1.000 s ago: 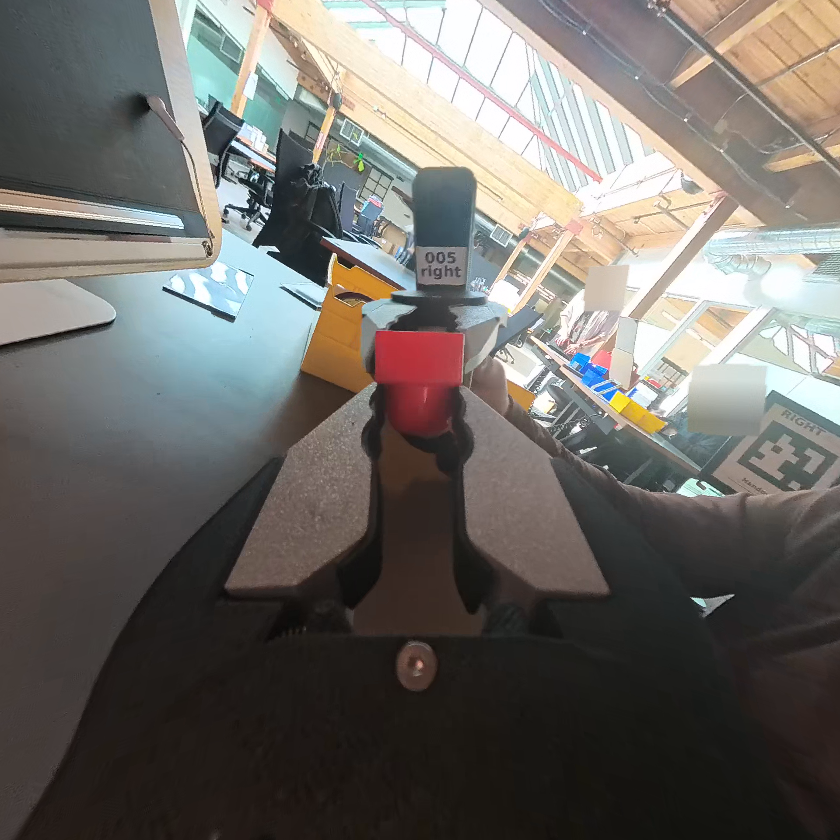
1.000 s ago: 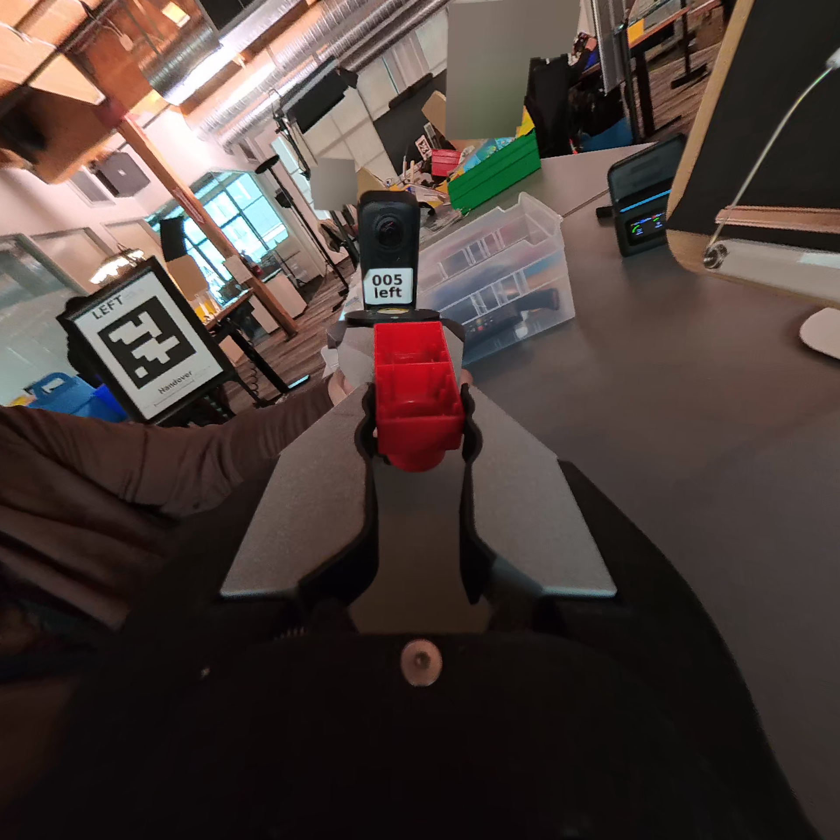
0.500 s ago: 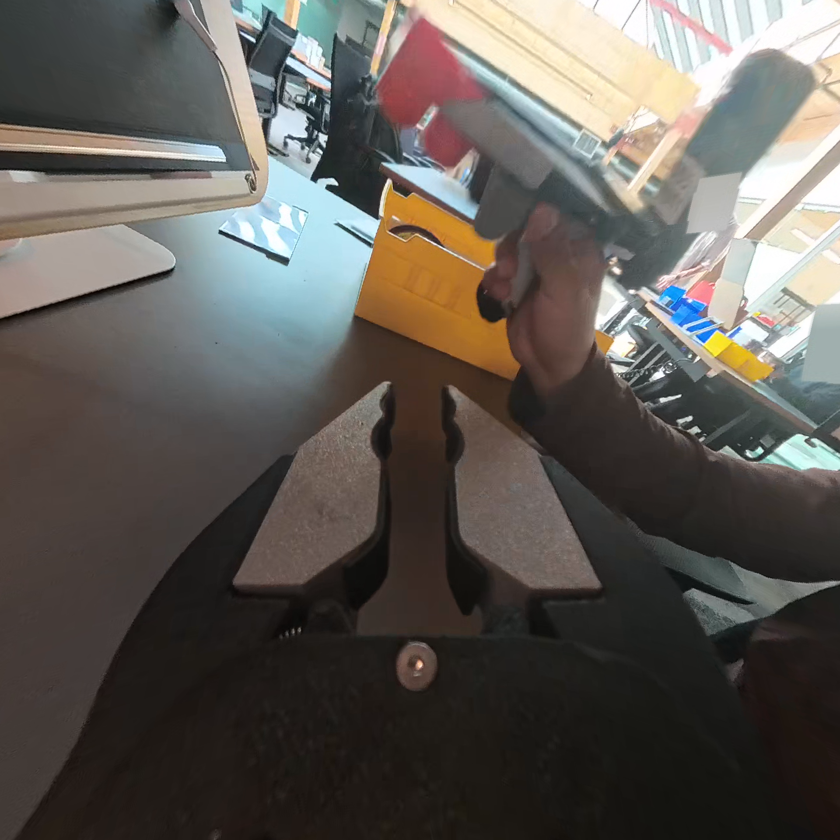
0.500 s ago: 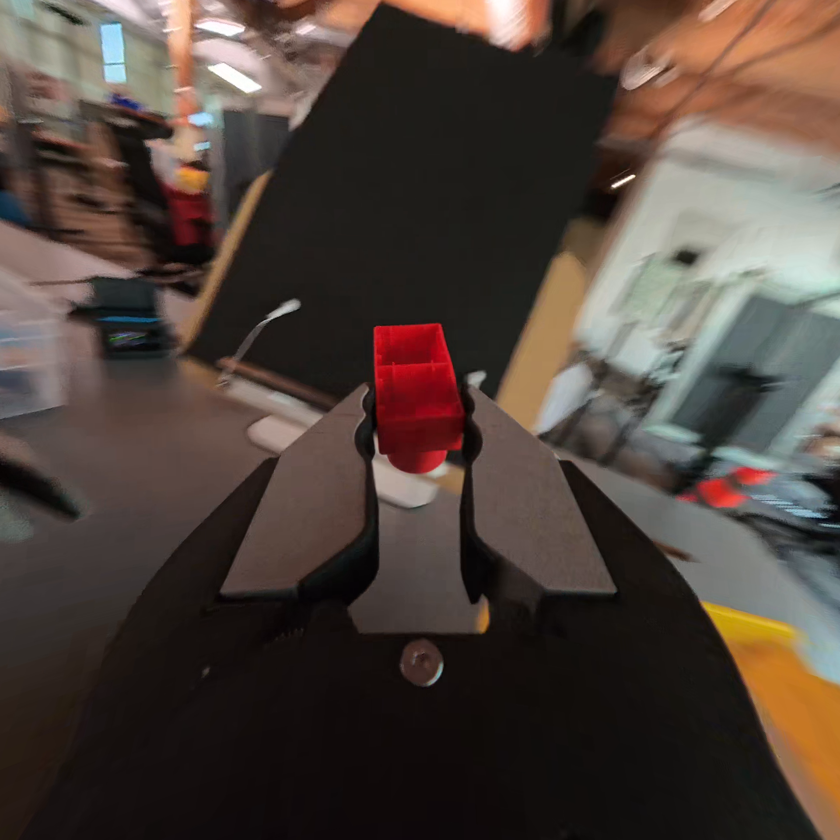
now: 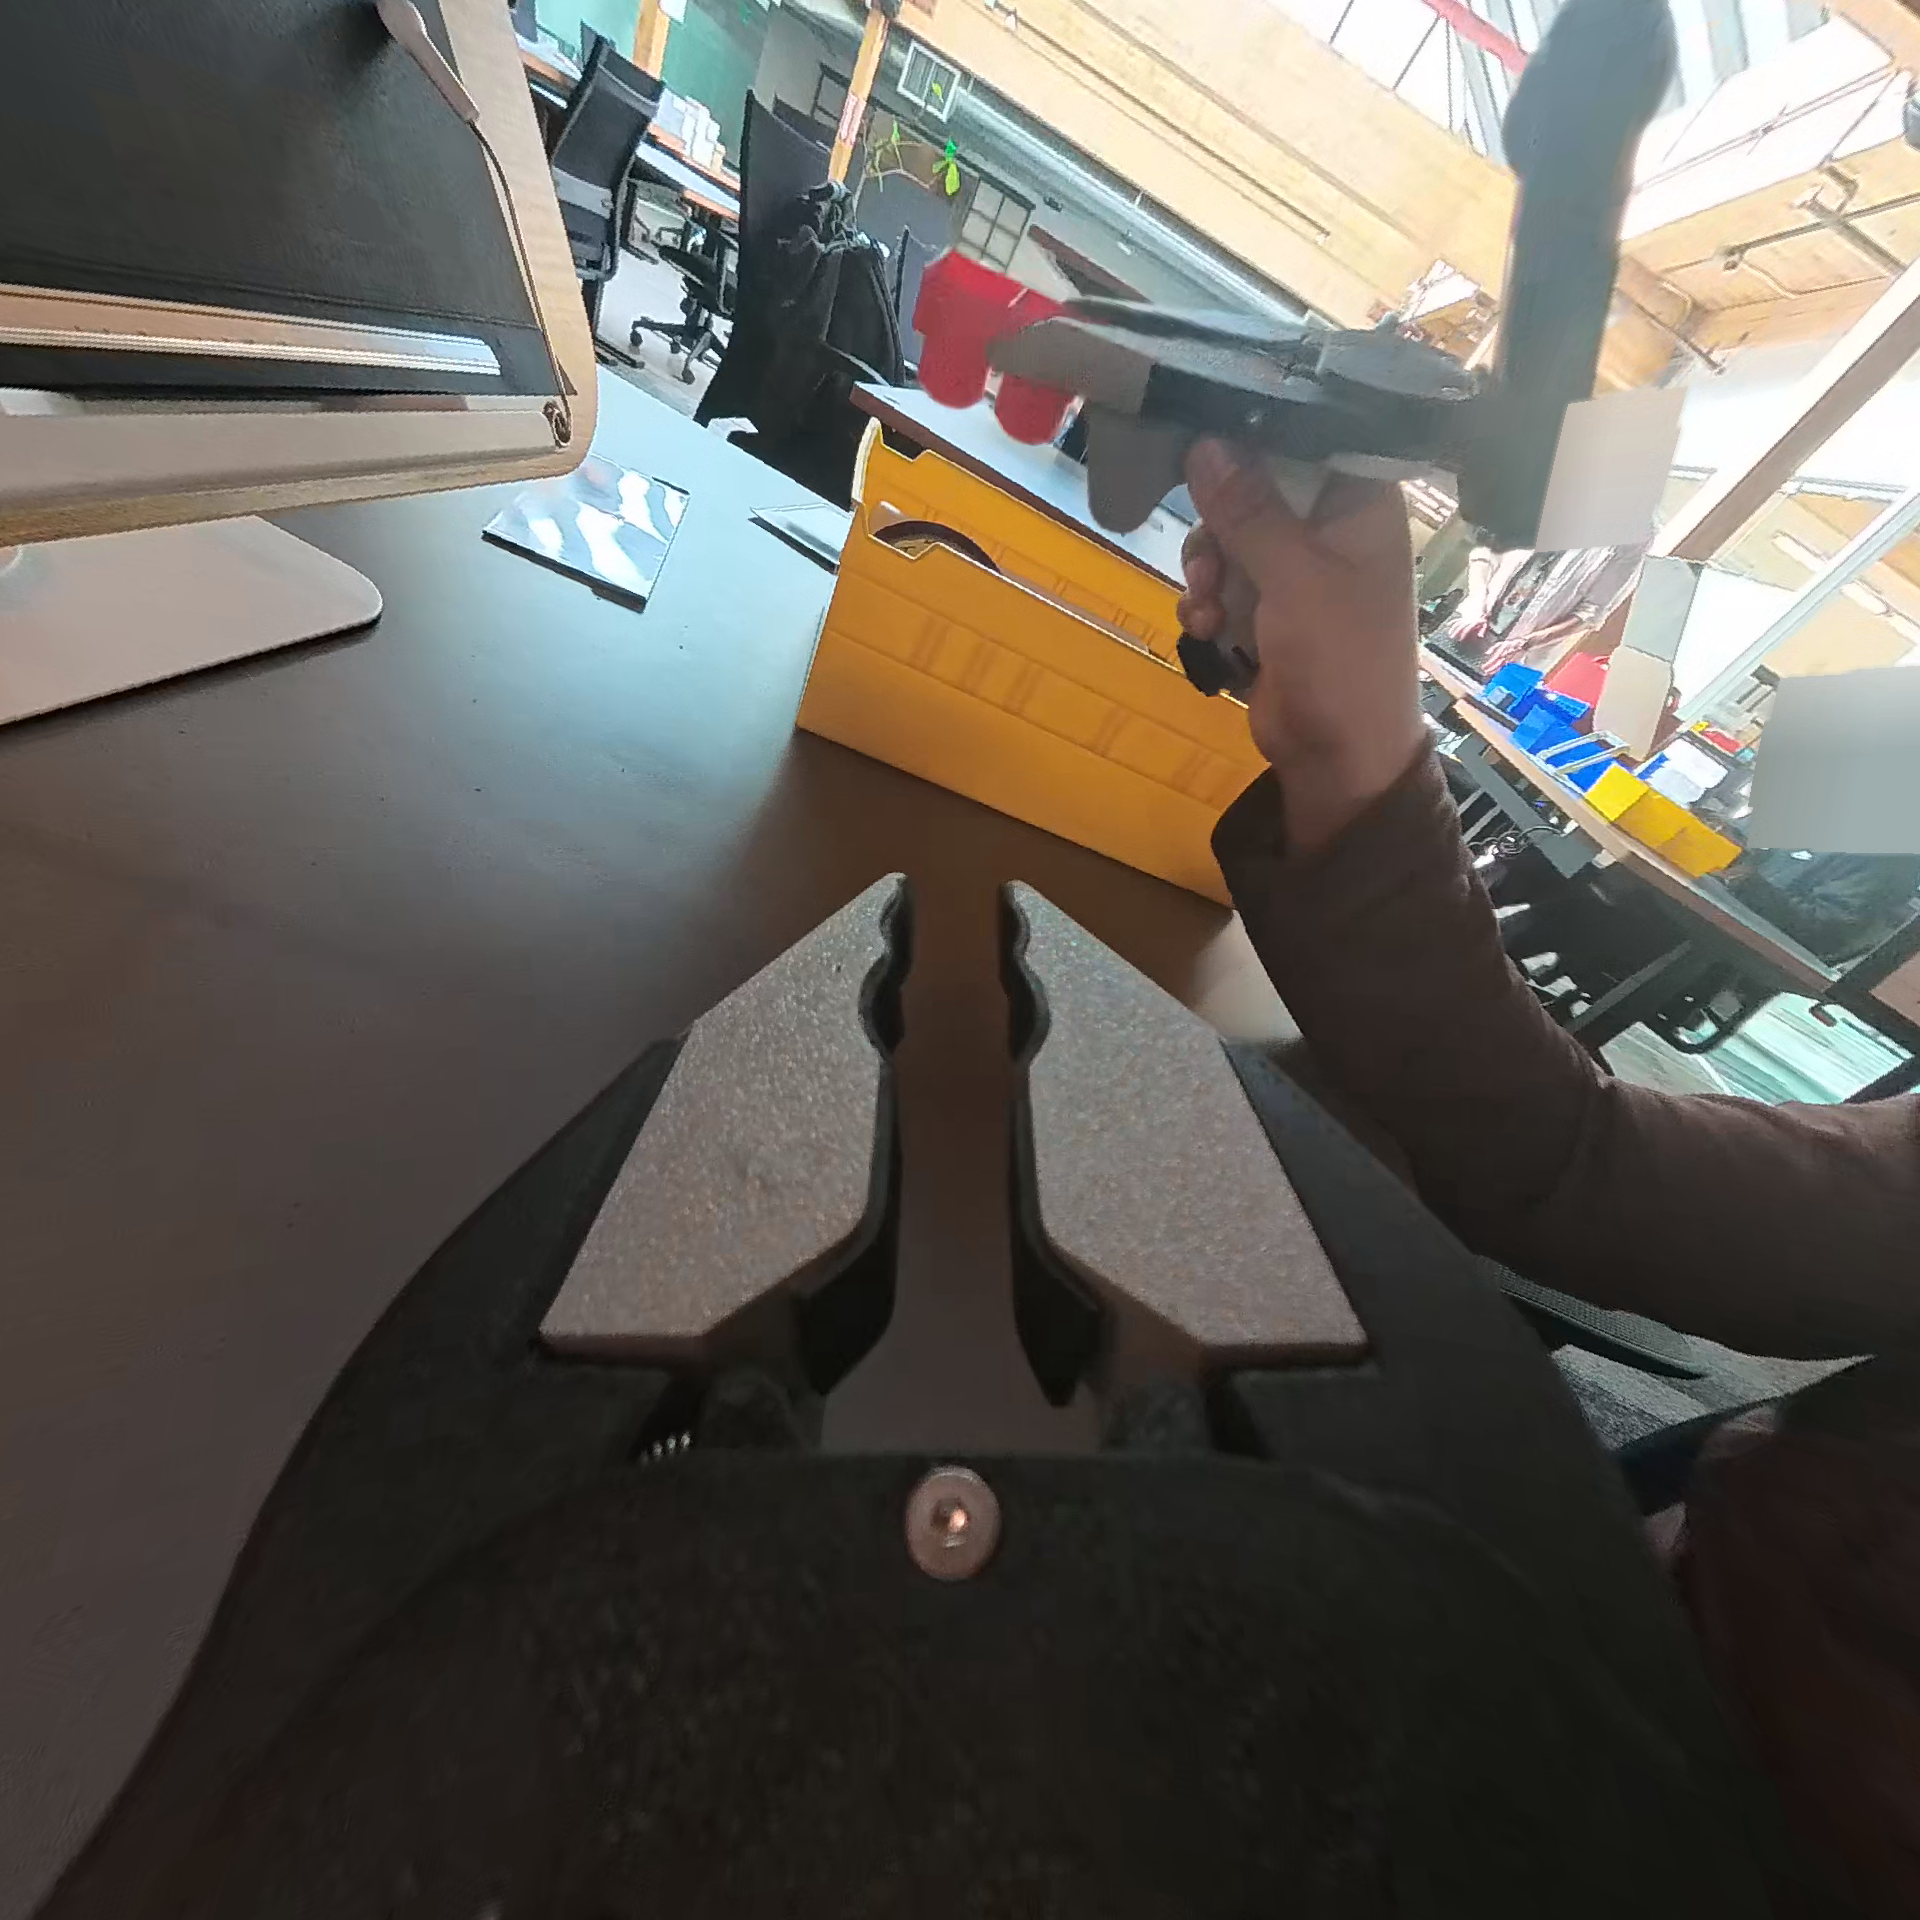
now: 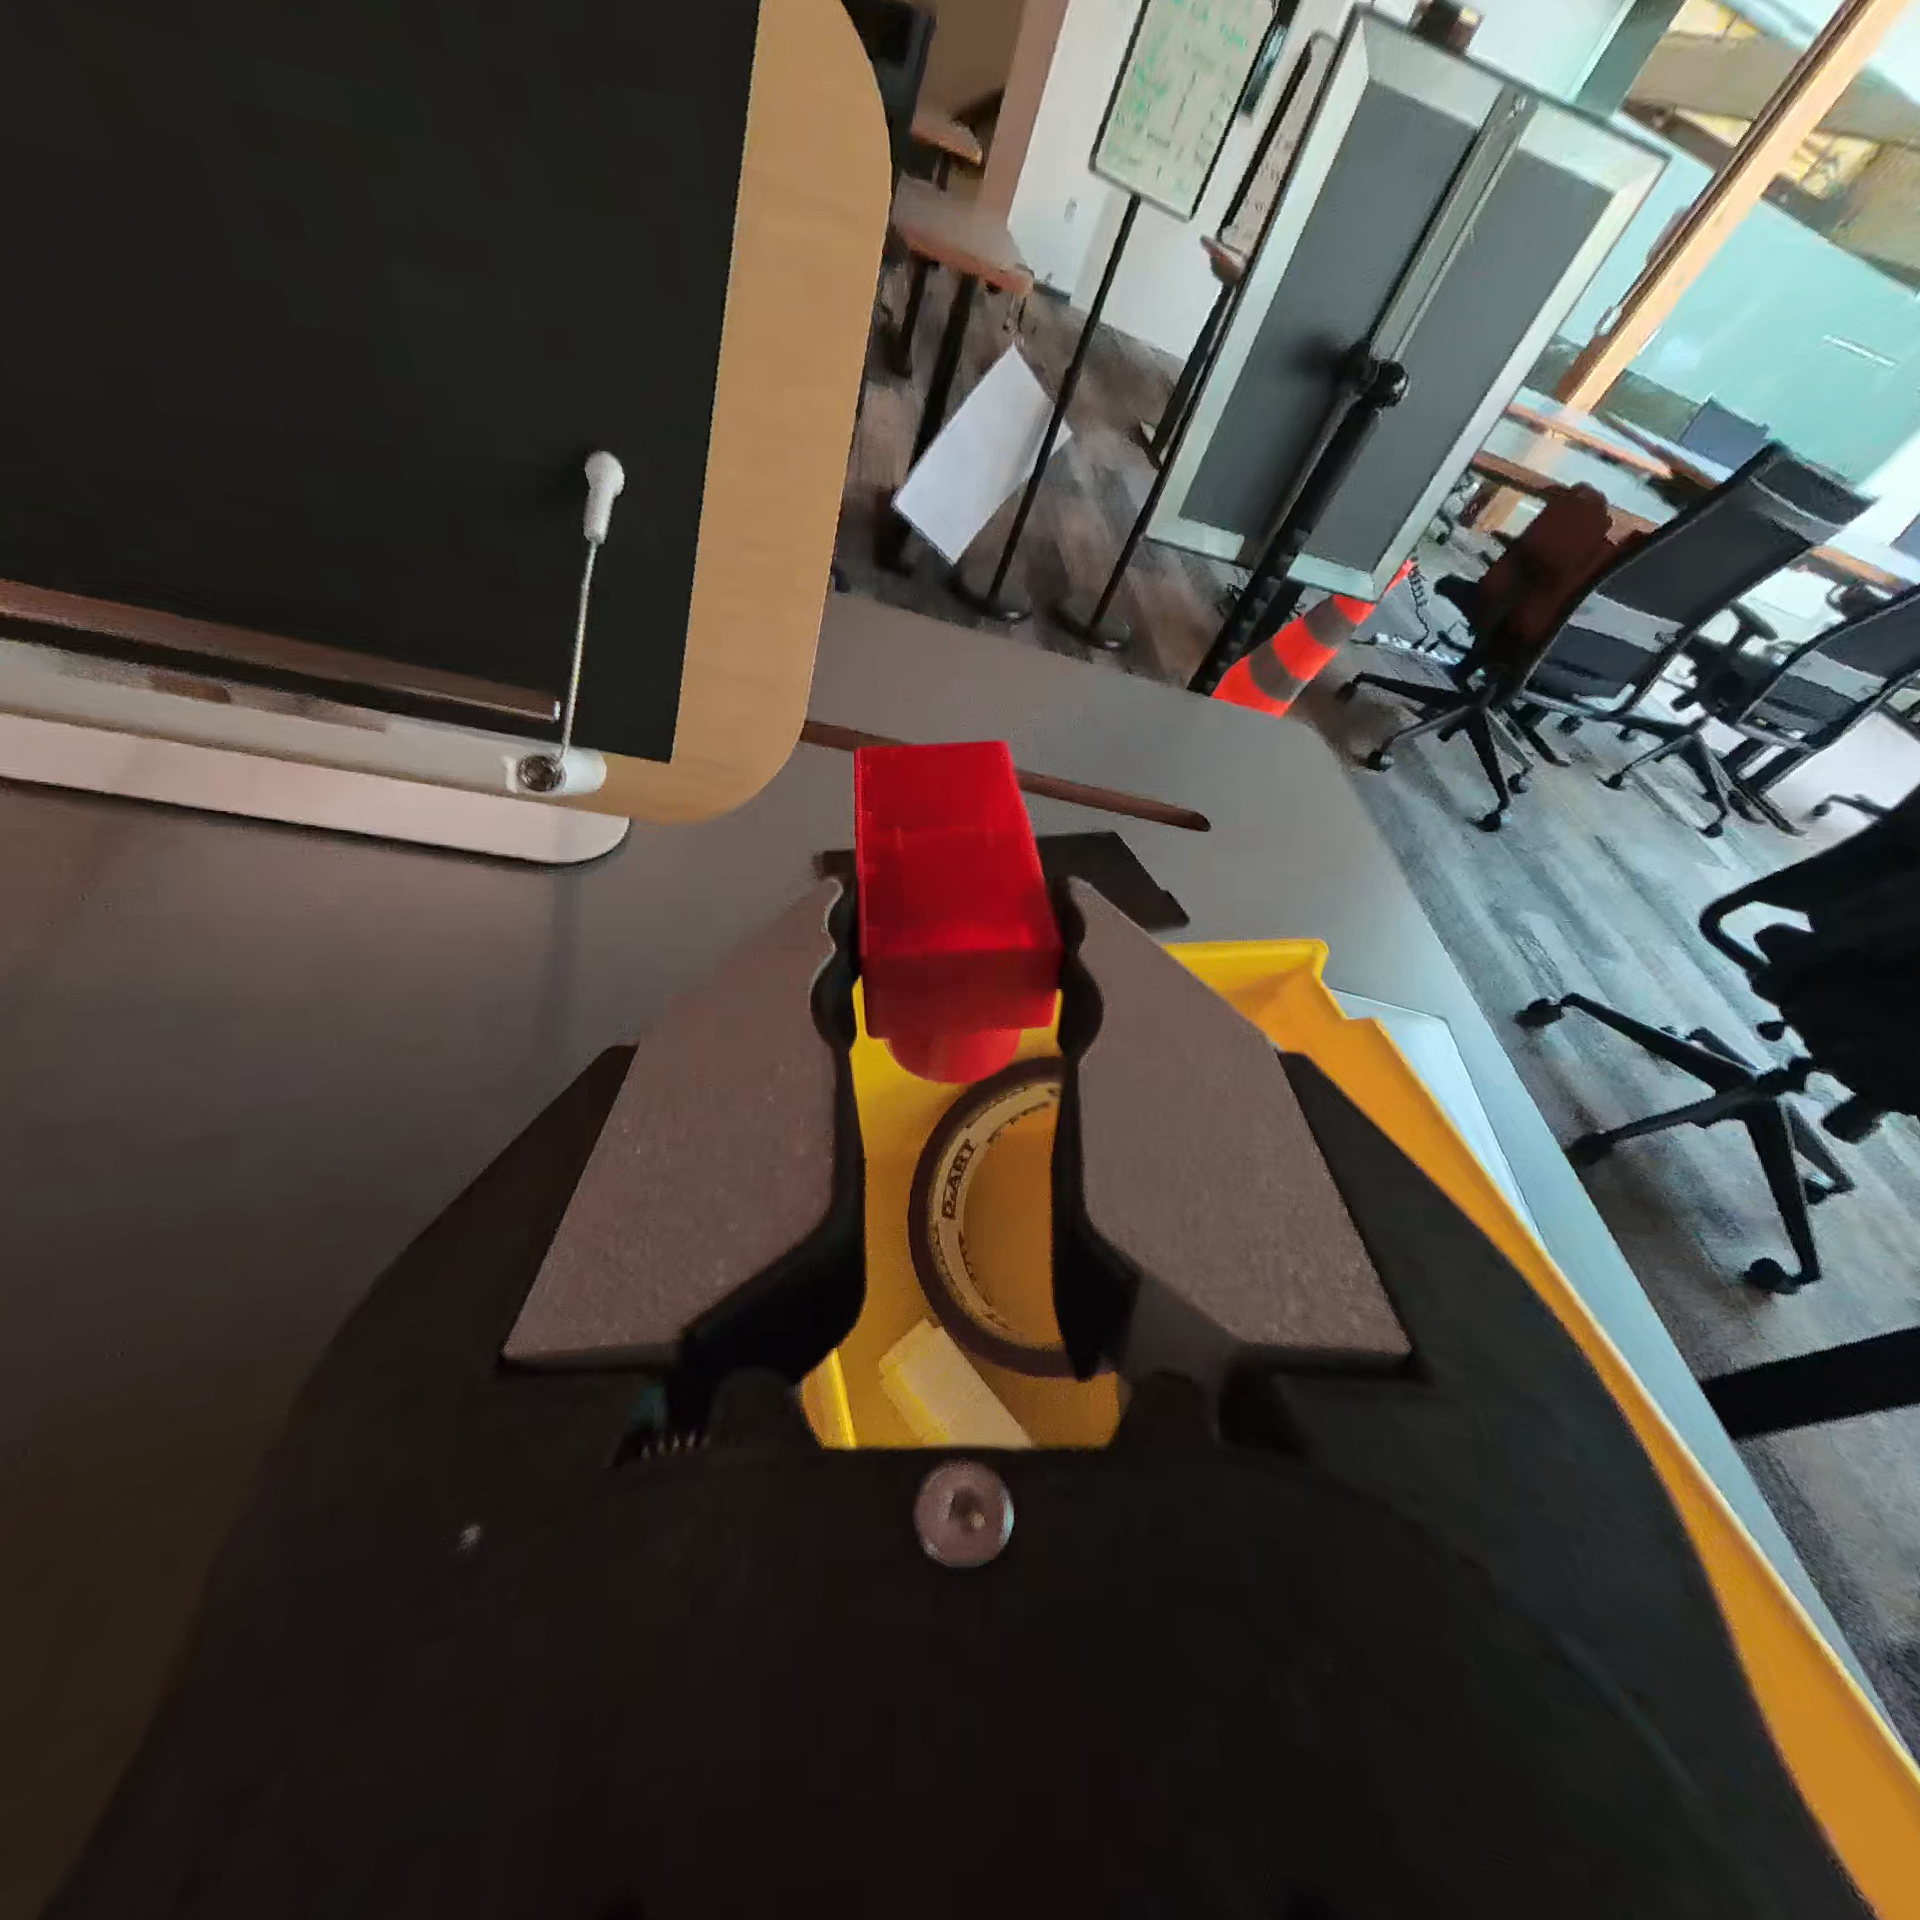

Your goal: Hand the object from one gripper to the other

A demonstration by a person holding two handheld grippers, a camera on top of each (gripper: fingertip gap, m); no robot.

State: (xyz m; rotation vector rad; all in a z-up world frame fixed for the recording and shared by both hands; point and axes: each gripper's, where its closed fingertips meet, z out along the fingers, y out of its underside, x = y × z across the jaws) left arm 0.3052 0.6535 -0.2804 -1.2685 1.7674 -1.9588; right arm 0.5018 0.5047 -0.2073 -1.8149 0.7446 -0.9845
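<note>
The red block (image 6: 951, 904) is clamped between the fingers of my right gripper (image 6: 954, 920), sticking out forward past the tips. It hangs in the air above the yellow bin (image 6: 1455, 1195). In the left wrist view the right gripper (image 5: 1003, 348) is held up at the upper right by a hand, level, pointing left, with the red block (image 5: 951, 322) at its tip. My left gripper (image 5: 954, 935) is empty, low over the dark table (image 5: 416, 831), with a narrow gap between its jaws. It is well apart from the block.
The yellow bin (image 5: 997, 665) stands on the table and holds a tape roll (image 6: 987, 1216). A monitor (image 5: 260, 208) on a white stand is at the left. A silver sheet (image 5: 592, 530) lies behind. Office chairs (image 6: 1662, 665) and an orange cone (image 6: 1288, 655) stand beyond the table edge. One gripper's finger ends stand about 25 cm off the other's.
One second ago both grippers held the red block. The left gripper let go and lowered. The right gripper carried the block away and turned, and is now over the yellow bin.
</note>
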